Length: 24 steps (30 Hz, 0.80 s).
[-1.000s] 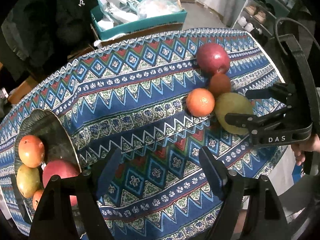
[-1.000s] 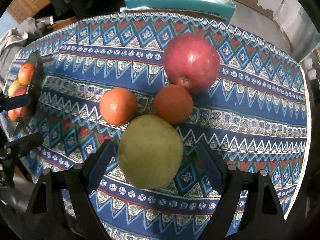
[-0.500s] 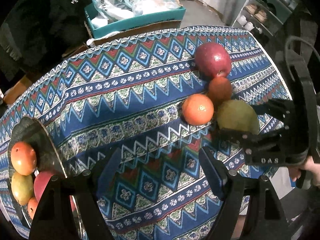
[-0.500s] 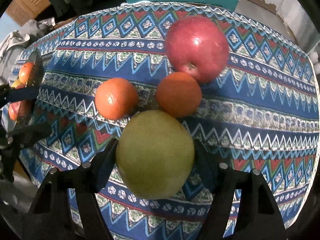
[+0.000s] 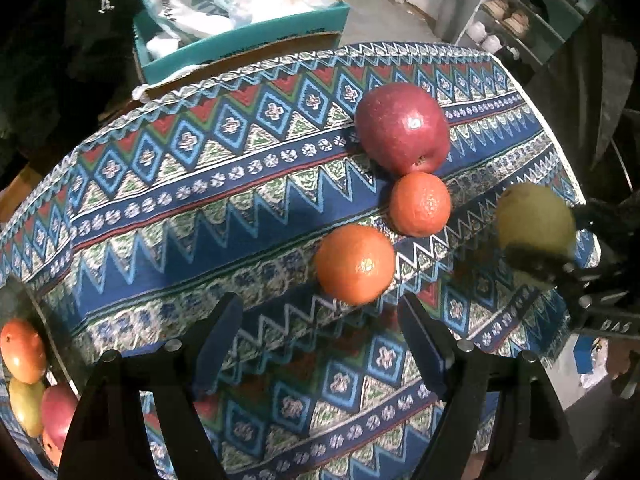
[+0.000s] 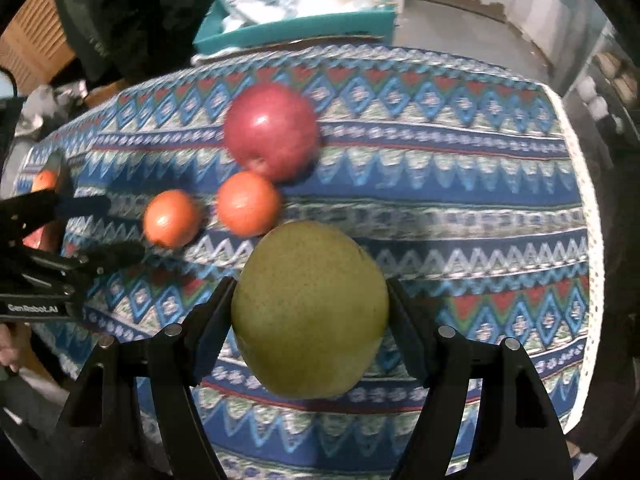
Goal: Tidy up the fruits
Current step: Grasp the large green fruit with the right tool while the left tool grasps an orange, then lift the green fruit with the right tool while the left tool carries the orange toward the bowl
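Note:
My right gripper (image 6: 310,312) is shut on a green pear (image 6: 310,316) and holds it lifted off the patterned tablecloth (image 6: 460,184); the pear also shows in the left wrist view (image 5: 534,220). A red apple (image 5: 402,128) and two oranges (image 5: 420,204) (image 5: 354,264) lie on the cloth. My left gripper (image 5: 320,344) is open and empty, just in front of the nearer orange. A dark plate (image 5: 36,308) at the left edge holds several fruits (image 5: 22,350).
A teal box (image 5: 240,36) with bags stands behind the table. A shelf with shoes (image 5: 516,20) is at the back right. The table edge (image 5: 576,184) runs close to the right of the fruits.
My right gripper closed on the pear and lifted it up and back from the other fruits. My left gripper moved right, toward the nearer orange.

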Each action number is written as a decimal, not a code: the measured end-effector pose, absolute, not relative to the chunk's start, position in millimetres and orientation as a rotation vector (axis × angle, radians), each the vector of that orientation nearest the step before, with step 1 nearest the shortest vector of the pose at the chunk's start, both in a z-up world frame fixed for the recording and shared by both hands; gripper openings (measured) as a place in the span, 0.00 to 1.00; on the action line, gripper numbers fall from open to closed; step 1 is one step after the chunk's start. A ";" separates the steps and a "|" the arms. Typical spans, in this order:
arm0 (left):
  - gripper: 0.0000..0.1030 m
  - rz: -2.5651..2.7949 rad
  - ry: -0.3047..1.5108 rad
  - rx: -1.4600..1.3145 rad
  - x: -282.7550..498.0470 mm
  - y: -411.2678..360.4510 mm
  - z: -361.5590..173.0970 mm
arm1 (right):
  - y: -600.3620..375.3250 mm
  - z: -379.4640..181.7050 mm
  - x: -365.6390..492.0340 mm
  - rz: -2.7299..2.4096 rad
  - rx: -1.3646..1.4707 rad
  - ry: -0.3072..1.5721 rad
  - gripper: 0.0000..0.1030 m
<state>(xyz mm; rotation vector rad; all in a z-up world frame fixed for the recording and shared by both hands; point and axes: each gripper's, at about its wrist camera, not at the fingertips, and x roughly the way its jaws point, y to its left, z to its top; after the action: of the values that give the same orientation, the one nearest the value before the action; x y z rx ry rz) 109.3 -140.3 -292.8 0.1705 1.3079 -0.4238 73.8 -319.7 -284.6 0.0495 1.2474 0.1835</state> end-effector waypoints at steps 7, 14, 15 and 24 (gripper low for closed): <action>0.79 -0.428 1.326 0.187 118.3 -154.5 -307.1 | -345.1 -288.0 86.1 0.155 0.116 1.243 0.71; 0.79 -0.422 1.337 0.190 127.3 -162.3 -319.5 | -351.9 -288.3 88.4 0.164 0.129 1.246 0.71; 0.79 -0.421 1.338 0.190 128.3 -163.3 -320.4 | -351.6 -288.7 88.8 0.168 0.129 1.247 0.71; 0.46 -0.454 1.318 0.207 129.9 -171.4 -323.4 | -350.0 -289.6 91.3 0.170 0.133 1.243 0.71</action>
<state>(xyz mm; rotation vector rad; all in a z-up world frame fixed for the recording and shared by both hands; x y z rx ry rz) 129.9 -171.4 -323.4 0.2066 1.3180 -0.4543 91.3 -350.0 -289.6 0.1326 1.2434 0.1697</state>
